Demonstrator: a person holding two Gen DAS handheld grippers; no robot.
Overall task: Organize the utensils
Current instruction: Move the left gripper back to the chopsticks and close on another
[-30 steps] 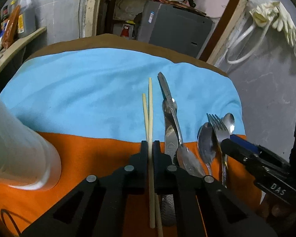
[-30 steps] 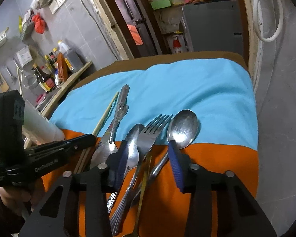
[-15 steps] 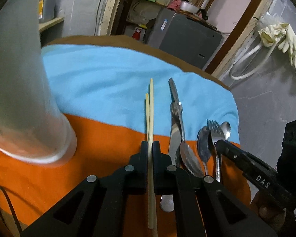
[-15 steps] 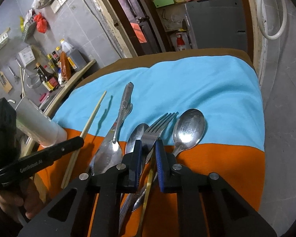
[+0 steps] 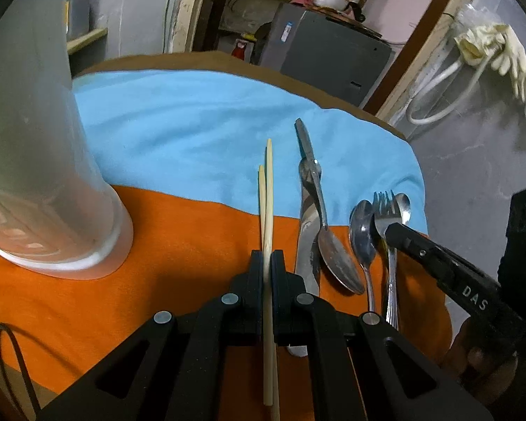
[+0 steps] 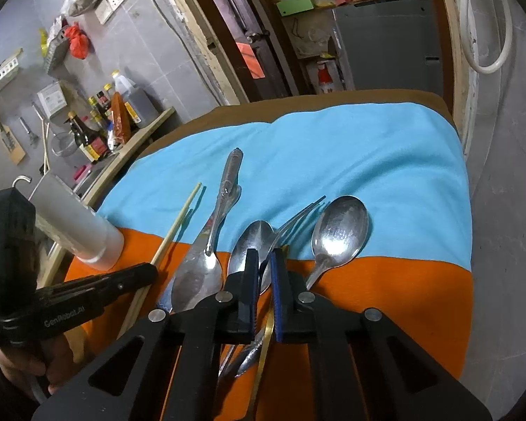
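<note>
Resting on soft orange-and-blue cloth [image 5: 179,133] in a grey-walled kitchen: left gripper [image 5: 267,263] pinching pale wooden chopsticks [image 5: 268,189], right gripper [image 6: 264,263] clamped on shiny steel fork [image 6: 294,217] beside frosted plastic cup [image 5: 35,161]

Tall translucent cup [image 5: 35,161] blocking the left side, cutlery cluster [image 6: 263,245] crowded at right, right gripper [image 5: 389,231] among it, blue cloth [image 5: 193,122] left open beyond, orange cloth [image 5: 179,231] bare between cup and chopsticks [image 5: 268,203]

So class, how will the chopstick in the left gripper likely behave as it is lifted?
The chopstick looks thin and straight, so probably stiff and light. The left gripper pinches it mid-length, so it may pivot. Being smooth and narrow, it could slip.
</note>
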